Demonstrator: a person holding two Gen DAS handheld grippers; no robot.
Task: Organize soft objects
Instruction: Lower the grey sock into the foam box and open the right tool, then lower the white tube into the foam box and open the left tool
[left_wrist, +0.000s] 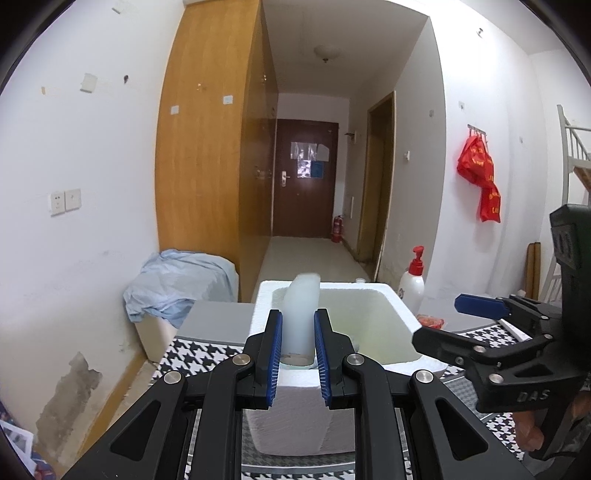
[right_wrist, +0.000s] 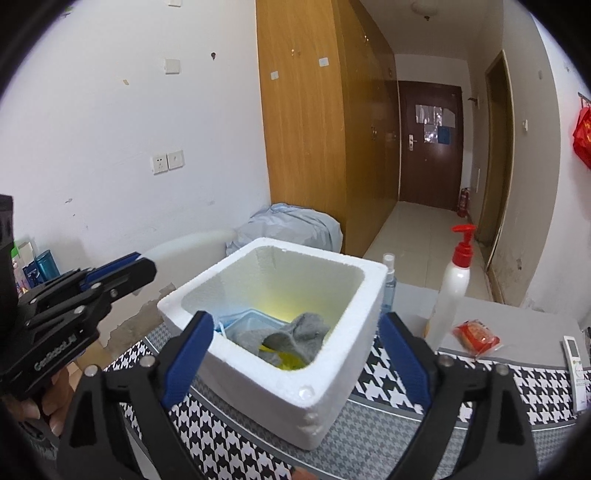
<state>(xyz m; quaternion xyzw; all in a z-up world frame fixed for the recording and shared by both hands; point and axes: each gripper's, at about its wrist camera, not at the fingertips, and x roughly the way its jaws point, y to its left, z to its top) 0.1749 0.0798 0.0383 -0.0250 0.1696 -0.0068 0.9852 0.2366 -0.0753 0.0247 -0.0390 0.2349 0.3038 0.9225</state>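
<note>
Jaws of your left gripper clamp a pale translucent soft roll above the foam box, your right gripper gapes empty over the grey sock inside; loosening early could tip the roll onto the counter.

2 wrist views, each aimed forward and slightly downward, set close above the table. Shared: foam box, pump bottle, far corridor door.
</note>
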